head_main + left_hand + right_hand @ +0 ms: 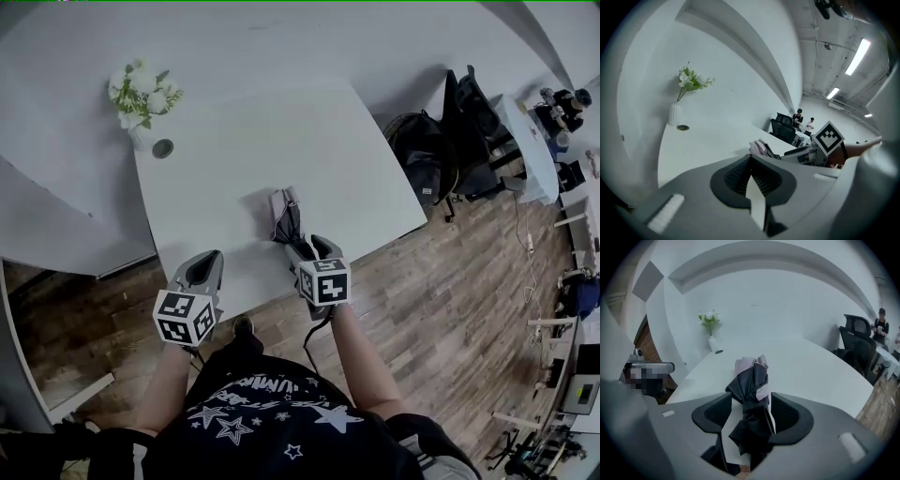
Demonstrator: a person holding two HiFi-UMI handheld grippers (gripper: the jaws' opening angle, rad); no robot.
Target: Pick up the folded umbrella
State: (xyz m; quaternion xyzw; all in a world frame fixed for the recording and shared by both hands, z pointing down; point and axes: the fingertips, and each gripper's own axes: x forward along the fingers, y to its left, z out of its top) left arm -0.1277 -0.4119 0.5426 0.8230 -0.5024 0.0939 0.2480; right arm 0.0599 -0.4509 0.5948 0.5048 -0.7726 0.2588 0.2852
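Note:
The folded umbrella [284, 216], black with pale pink panels, lies on the white table [281, 131] near its front edge. My right gripper [307, 246] reaches over that edge to the umbrella's near end. In the right gripper view the umbrella [752, 394] lies between the jaws of the right gripper [750, 401], which is open, with white table showing between the left pad and the fabric. My left gripper [206, 261] hangs at the table's front edge, left of the umbrella and apart from it. In its own view the left gripper [751, 159] has its tips together and holds nothing.
A white vase of flowers [142, 98] and a round cable hole [162, 148] sit at the table's far left corner. Black office chairs [431, 150] stand to the right on the wooden floor [450, 309]. Two people [802, 119] stand far off.

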